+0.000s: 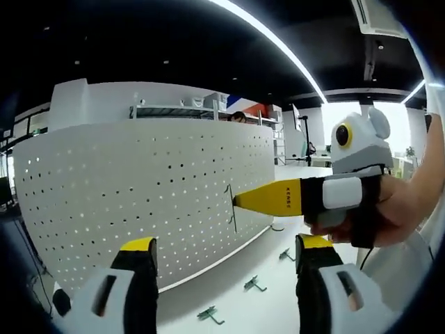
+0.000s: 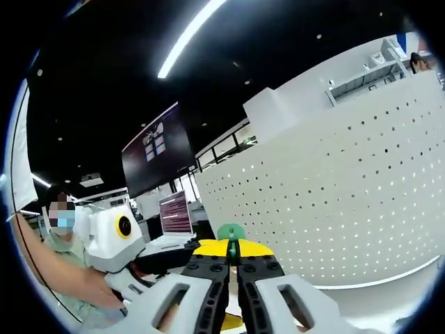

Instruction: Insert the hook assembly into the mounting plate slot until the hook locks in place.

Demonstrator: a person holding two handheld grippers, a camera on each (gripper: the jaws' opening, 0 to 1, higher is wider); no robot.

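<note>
The pegboard (image 1: 139, 188) looks like matt white perforated sheet metal, the hook (image 1: 230, 207) is thin dark wire, and the right gripper (image 2: 233, 259) holds its glossy green plastic base.

Lab: pegboard (image 1: 139, 188), shelving (image 1: 177, 111), monitors (image 2: 175, 212).

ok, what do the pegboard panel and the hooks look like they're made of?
The pegboard panel looks like white painted sheet metal, though plastic is possible: smooth matte face, even rows of punched holes. The hook at the right tongs reads as thin dark bent wire. The spare hooks on the table look like wire with greenish bases, probably plastic; too small to be sure.
</note>
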